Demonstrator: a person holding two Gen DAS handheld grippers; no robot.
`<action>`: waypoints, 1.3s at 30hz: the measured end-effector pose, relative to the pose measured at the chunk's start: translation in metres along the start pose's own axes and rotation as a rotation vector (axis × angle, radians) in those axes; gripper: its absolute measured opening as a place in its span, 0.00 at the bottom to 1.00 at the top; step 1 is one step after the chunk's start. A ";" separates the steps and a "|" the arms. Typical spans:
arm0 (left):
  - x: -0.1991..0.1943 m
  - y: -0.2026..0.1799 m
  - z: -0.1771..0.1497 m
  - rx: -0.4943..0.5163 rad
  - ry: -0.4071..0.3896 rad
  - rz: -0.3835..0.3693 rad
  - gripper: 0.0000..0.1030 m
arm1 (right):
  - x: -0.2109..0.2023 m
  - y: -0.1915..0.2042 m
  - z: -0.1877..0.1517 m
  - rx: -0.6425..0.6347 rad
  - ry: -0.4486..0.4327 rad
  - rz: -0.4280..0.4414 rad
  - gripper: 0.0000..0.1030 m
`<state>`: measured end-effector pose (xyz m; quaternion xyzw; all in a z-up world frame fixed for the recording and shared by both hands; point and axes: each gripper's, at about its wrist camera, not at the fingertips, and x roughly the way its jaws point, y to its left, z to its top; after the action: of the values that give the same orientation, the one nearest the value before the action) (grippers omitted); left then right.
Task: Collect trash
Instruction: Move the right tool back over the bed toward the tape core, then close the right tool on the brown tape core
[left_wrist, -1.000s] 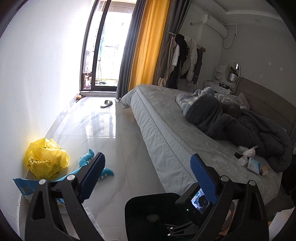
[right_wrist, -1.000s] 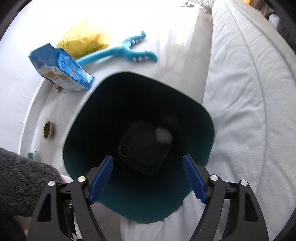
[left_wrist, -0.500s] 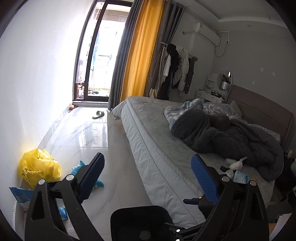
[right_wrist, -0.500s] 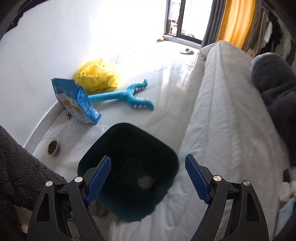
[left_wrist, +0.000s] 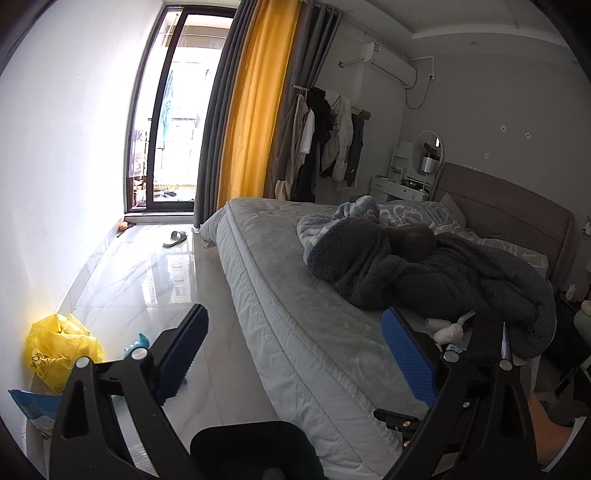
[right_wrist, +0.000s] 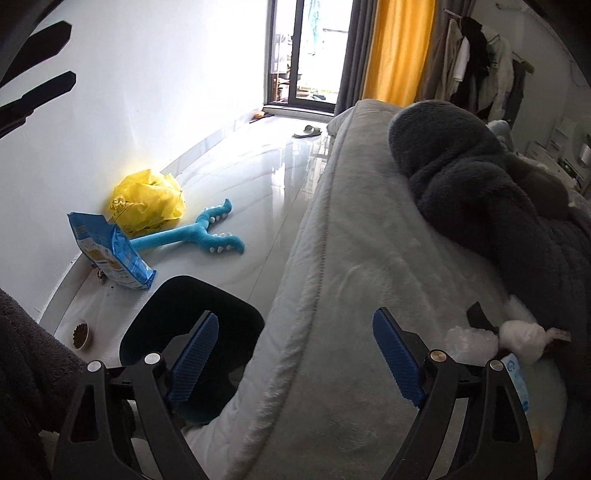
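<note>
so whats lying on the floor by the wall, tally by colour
yellow: 1, plastic bag
blue: 2, pet food bag and plush toy
dark: 1, bin
white: 1, food bowl
grey: 1, slipper
total: 6

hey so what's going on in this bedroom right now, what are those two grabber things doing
A person is tidying a bedroom with a gripper in each hand. The right gripper is empty, its jaws opening, above the edge of the bed beside a dark bin on the floor. The left gripper is open and empty too. Crumpled white tissues lie on the bed; a yellow bag, a blue packet and a blue toy sit by the wall.
</note>
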<state>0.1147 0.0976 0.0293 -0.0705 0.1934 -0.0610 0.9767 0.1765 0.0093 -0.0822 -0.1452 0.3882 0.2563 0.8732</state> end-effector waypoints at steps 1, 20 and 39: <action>0.001 -0.005 0.000 0.005 -0.002 -0.006 0.94 | -0.003 -0.007 -0.001 0.015 -0.004 -0.008 0.84; 0.040 -0.072 -0.013 0.076 0.049 -0.141 0.94 | -0.042 -0.098 -0.043 0.202 -0.010 -0.151 0.85; 0.086 -0.123 -0.037 0.095 0.142 -0.210 0.94 | -0.067 -0.184 -0.091 0.406 -0.011 -0.238 0.85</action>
<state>0.1679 -0.0401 -0.0159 -0.0394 0.2507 -0.1769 0.9509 0.1871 -0.2062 -0.0815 -0.0099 0.4073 0.0689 0.9106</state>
